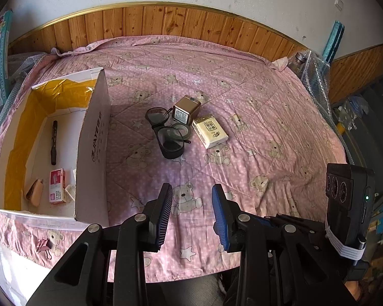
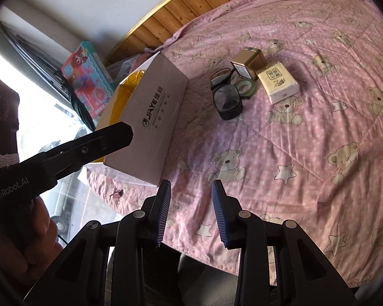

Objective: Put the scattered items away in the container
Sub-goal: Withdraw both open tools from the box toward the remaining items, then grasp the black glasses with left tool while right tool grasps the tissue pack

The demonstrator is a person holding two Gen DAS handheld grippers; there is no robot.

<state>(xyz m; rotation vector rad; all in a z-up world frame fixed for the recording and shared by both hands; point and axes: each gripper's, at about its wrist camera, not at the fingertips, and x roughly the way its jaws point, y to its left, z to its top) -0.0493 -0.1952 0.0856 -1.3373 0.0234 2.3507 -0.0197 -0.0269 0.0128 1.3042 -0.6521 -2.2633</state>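
The left gripper (image 1: pixel 192 214) is hanging over the near edge of the pink quilt (image 1: pixel 255 132), its fingers (image 1: pixel 166 209) released with a clear gap and nothing between them. The right gripper (image 2: pixel 191 211) is also standing released and empty over the quilt's near part. In the right wrist view the left gripper's black arm is showing at 9 o'clock, with a hand (image 2: pixel 25 232) around its handle.

At 7 o'clock in the left view a pink clip (image 1: pixel 44 246) is lying on the quilt, just beside the box's near wall. The white box (image 1: pixel 94 153) is sitting at 9 o'clock, open at the top, with yellow lining on its far and left walls. Inside it, near the front, a red and white carton (image 1: pixel 56 190) is lying flat, a tan item (image 1: pixel 35 191) is leaning just to its left, and a black pen (image 1: pixel 54 142) is lying further back.

Toward 12 o'clock, well apart from both grippers, the loose things are waiting in a group on the quilt. The black glasses (image 1: pixel 166 135) are the nearest, partly overlapping a green tape roll (image 1: pixel 181 130). The cream pack (image 1: pixel 210 132) is lying at their right. The gold tin (image 1: pixel 186 111) is lying on its side behind them, touching the glasses.

Beyond the quilt a wooden panel (image 1: pixel 166 23) is running along the wall.
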